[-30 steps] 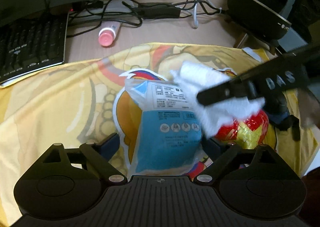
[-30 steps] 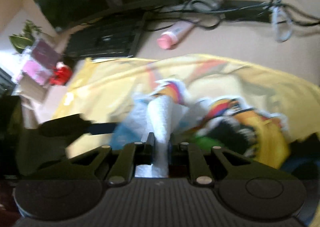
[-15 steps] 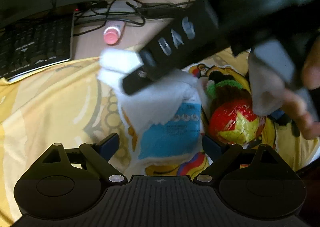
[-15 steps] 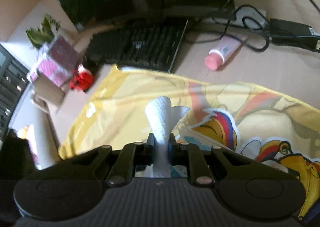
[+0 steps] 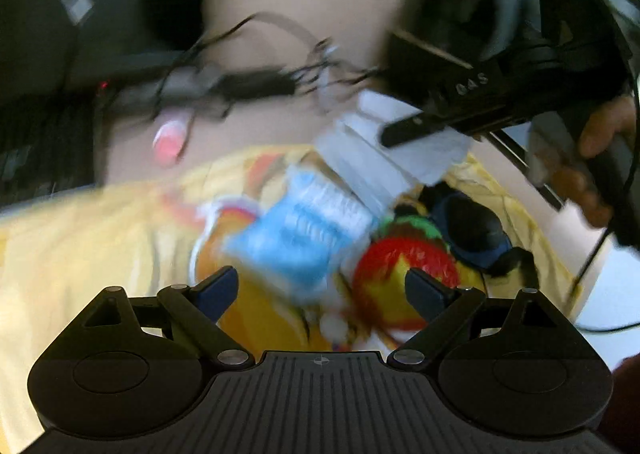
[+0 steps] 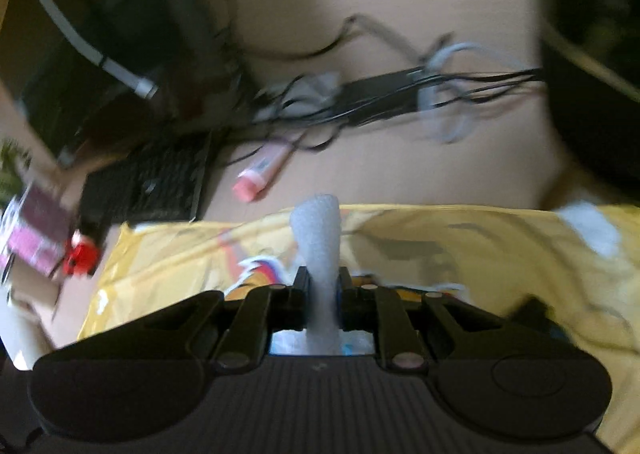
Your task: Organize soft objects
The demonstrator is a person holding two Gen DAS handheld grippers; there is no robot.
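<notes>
2 fingers of right gripper [image 6: 323, 294] clamp white tissue [image 6: 318, 238], long axis forward | left gripper [image 5: 322, 290] spread wide

Both feeds smeared with heavy motion blur; I can't resolve the cables [image 6: 400, 102] or keyboard [image 6: 160, 178]. Only the gripper bodies read sharp. Lighting is soft and warm, bright patch at right edge of left view. Fisheye bends the edges, corners go black.
</notes>
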